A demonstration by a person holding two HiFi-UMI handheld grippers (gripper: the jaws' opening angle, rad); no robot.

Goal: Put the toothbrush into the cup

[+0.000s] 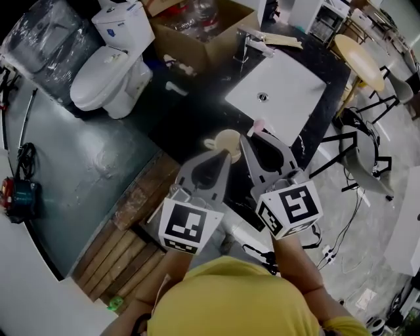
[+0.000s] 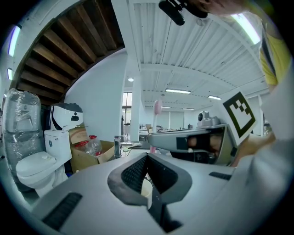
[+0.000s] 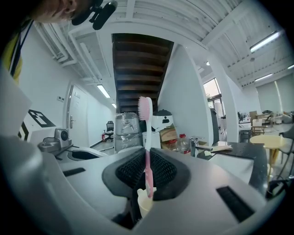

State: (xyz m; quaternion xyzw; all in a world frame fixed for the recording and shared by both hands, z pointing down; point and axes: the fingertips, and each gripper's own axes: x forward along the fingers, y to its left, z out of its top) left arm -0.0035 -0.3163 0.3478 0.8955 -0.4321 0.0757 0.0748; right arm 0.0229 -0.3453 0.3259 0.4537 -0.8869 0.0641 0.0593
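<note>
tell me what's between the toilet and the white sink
An open cardboard box with a plastic bottle inside stands between the toilet and the sink. The head view shows this best.

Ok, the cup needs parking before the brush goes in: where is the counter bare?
Bare: the dark counter left of the white basin, ahead of the cup. The basin itself is bare too. Crowded: behind it, around the faucet and cardboard box.

Dark counter (image 1: 190,125), white square basin (image 1: 282,88), faucet (image 1: 248,43), cream cup (image 1: 228,140) near its edge
</note>
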